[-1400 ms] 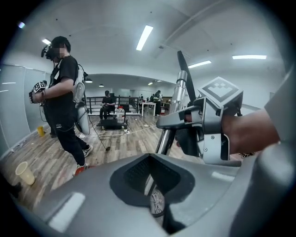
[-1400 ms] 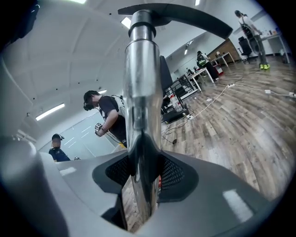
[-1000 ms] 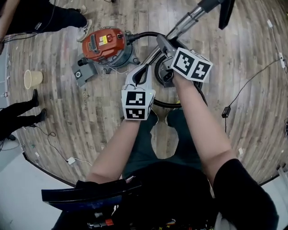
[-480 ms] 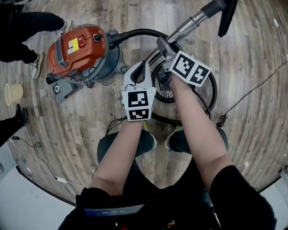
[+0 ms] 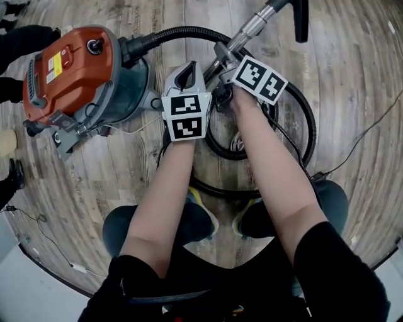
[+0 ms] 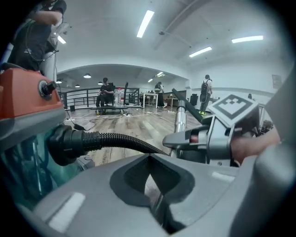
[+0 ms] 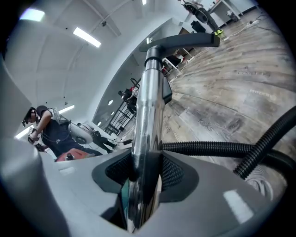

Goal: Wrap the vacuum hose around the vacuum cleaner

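Note:
The orange and teal vacuum cleaner [image 5: 82,75] stands on the wood floor at the left, and it fills the left edge [image 6: 23,106] of the left gripper view. Its black ribbed hose [image 5: 182,33] leaves the body, arcs right and loops on the floor [image 5: 301,110] under my arms. My right gripper [image 5: 221,60] is shut on the shiny metal wand [image 5: 250,26], which runs up to the black nozzle [image 5: 301,19]. The right gripper view shows the wand [image 7: 148,106] clamped between the jaws [image 7: 143,171]. My left gripper [image 5: 189,68] is shut and empty beside the hose [image 6: 120,139].
Another person's dark legs and shoes [image 5: 25,38] stand at the upper left, next to the vacuum. A cup [image 5: 5,141] sits at the left edge. Thin cables cross the floor at the right [image 5: 371,126] and lower left [image 5: 38,220]. My own shoes [image 5: 203,215] are below the hose loop.
I have come closer to the vacuum cleaner, which now looks larger and sits further left. Both grippers, with the wand, have moved up and toward it. Grips are unchanged.

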Motion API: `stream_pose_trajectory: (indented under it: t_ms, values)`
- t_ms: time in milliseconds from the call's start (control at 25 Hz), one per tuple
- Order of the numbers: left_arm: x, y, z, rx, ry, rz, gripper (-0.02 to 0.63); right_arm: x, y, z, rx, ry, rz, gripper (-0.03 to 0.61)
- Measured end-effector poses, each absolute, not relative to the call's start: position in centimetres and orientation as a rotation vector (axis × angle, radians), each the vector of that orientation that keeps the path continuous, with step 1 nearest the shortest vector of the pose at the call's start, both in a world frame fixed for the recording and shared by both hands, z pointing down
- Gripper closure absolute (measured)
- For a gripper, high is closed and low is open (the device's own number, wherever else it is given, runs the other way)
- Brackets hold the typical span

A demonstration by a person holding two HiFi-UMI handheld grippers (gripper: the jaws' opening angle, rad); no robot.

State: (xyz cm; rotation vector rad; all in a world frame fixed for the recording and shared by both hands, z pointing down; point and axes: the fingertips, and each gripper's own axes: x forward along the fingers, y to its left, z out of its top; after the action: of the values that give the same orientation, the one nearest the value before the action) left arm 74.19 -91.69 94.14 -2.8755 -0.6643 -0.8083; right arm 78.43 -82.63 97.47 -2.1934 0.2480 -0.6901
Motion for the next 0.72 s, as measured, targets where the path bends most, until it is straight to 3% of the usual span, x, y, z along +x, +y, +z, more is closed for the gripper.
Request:
stream_pose_trajectory:
  t_ms: [240,720]
  values:
    - [75.6,-91.2,98.7,-2.892,-0.678,-0.854,0.613,79.6,-82.1,105.2,-2.160,0.151,-0.746,0.387]
    - [74.6,-92.2,100.6,-2.922,-0.663,-0.904,0.613,79.9,-81.4,110.8,-2.126,0.070,-0.862,0.382]
